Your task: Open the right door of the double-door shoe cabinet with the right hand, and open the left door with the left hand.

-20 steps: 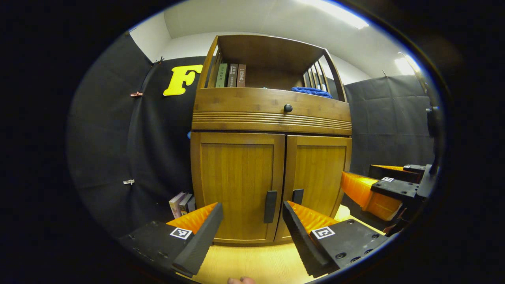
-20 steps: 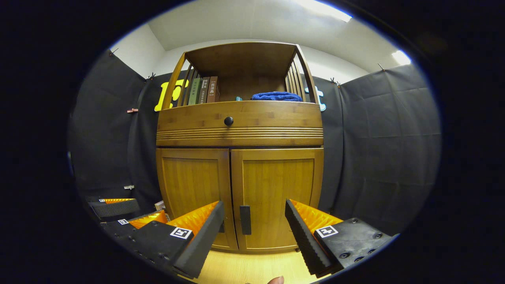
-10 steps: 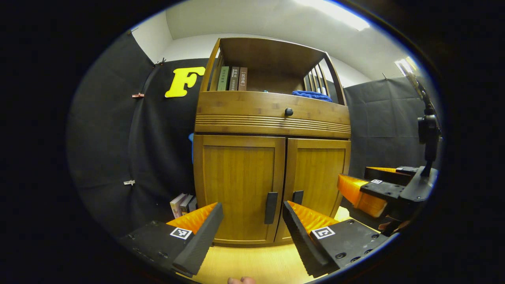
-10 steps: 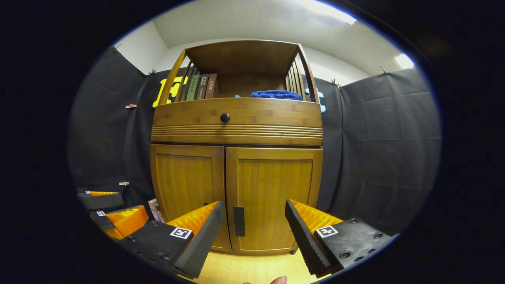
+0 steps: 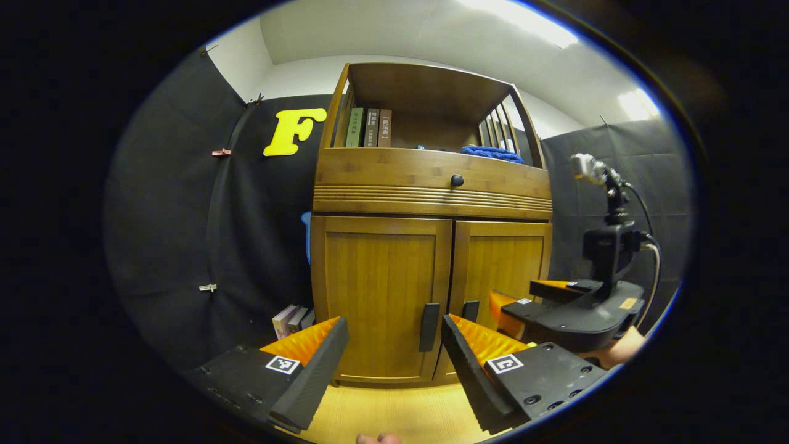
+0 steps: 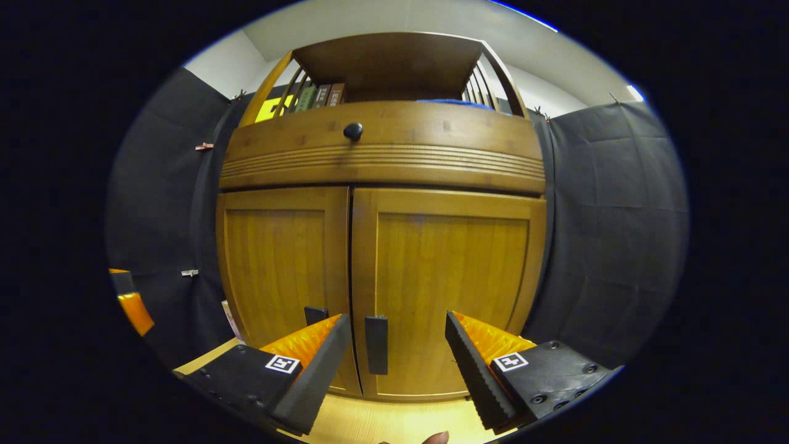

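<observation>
The wooden shoe cabinet has both doors shut. In the left gripper view the left door [image 5: 379,296] and its dark handle [image 5: 428,319] stand ahead of my open left gripper [image 5: 393,324], still some way off. Beside them are the right door [image 5: 502,271] and its handle [image 5: 470,310], with the right gripper [image 5: 564,308] in front of it, held by a hand. In the right gripper view my open right gripper [image 6: 397,320] is close to the right door [image 6: 453,277], whose handle [image 6: 376,345] shows between the fingers, nearer the left one. The left door's handle [image 6: 315,314] peeks above that finger.
A drawer with a black knob [image 5: 457,180] sits above the doors. The open shelf holds books [image 5: 368,127] and a blue cloth [image 5: 491,152]. More books [image 5: 293,319] lean on the floor left of the cabinet. A pale wooden floor [image 5: 400,413] lies below.
My right gripper has moved in toward the right door, which now looms larger with its handle between the fingers. My left gripper has barely shifted. Both doors stay shut.
</observation>
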`<action>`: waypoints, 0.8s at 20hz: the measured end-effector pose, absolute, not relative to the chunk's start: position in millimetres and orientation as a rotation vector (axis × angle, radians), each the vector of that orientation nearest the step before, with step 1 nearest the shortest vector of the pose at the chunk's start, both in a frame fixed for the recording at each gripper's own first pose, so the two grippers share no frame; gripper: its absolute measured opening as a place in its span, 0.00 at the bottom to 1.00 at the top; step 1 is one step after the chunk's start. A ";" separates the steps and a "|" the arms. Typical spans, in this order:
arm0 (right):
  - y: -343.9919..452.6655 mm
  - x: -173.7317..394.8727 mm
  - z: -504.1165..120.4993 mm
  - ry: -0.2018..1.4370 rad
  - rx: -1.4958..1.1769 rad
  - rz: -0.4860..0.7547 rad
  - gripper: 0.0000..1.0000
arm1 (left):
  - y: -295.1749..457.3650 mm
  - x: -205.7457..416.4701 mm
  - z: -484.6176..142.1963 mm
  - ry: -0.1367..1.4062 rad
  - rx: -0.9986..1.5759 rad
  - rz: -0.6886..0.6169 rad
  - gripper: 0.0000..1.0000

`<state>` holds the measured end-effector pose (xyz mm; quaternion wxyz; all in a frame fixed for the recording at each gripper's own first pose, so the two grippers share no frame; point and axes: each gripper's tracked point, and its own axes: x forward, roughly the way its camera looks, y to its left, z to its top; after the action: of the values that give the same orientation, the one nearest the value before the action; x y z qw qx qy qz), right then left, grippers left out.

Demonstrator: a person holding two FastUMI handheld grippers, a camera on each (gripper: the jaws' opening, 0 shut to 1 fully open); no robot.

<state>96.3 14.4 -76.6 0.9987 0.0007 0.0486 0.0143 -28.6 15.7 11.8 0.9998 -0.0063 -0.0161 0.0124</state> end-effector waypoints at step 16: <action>34.9 179.2 -181.8 0.246 0.064 -0.037 0.46 | 38.6 -22.5 2.7 -0.011 -0.024 0.092 0.94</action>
<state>179.2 34.9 -181.8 0.9918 0.0319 0.1225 -0.0183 -22.5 38.6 2.7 0.9989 -0.0119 -0.0056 0.0459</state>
